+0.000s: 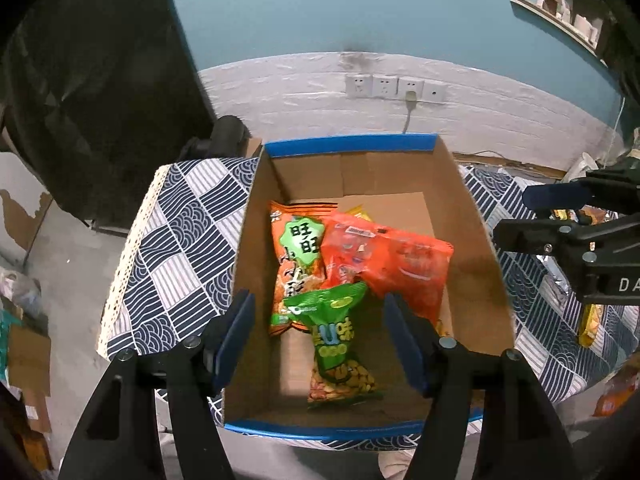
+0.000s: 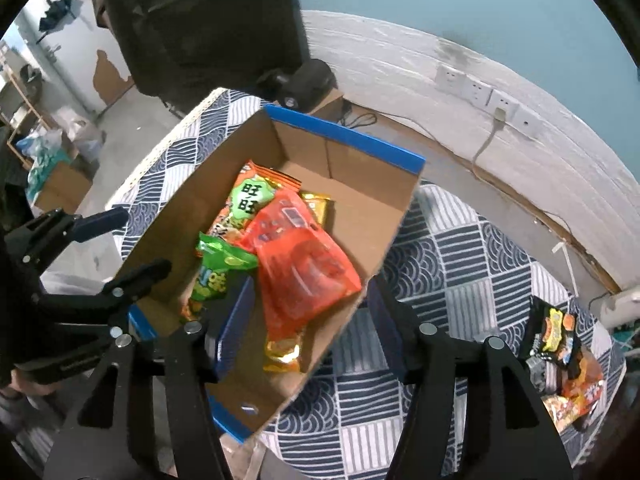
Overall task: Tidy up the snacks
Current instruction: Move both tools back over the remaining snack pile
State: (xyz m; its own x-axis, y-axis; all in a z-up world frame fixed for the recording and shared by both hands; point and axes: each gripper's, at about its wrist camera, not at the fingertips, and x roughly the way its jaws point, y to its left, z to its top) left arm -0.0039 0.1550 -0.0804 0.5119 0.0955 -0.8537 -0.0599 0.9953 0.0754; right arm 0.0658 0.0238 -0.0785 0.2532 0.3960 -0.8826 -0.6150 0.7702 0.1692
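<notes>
Between the left gripper's (image 1: 320, 336) parted fingers, holding nothing, we note a green crinkled peanut packet (image 1: 336, 344) lying in the blue-rimmed cardboard box (image 1: 472, 264) on the bench. Right gripper (image 2: 308, 328) likewise apart, empty, above a red-orange plastic bag (image 2: 304, 272). Orange packet (image 1: 296, 256) reads "旺旺". More snacks (image 2: 564, 368) wait outside.

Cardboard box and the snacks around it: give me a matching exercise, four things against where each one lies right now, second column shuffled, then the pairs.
Things:
1. green peanut packet
2. red-orange plastic snack bag
3. black and orange snack packets
4. open brown cardboard box with blue edge tape

Places:
A. stands on the blue and white patterned cloth
B. in the box, near end, below the left gripper's fingers
C. on the cloth outside the box
D. in the box, on top of the orange packet with a green label

Pairs: 1-B, 2-D, 3-C, 4-A
</notes>
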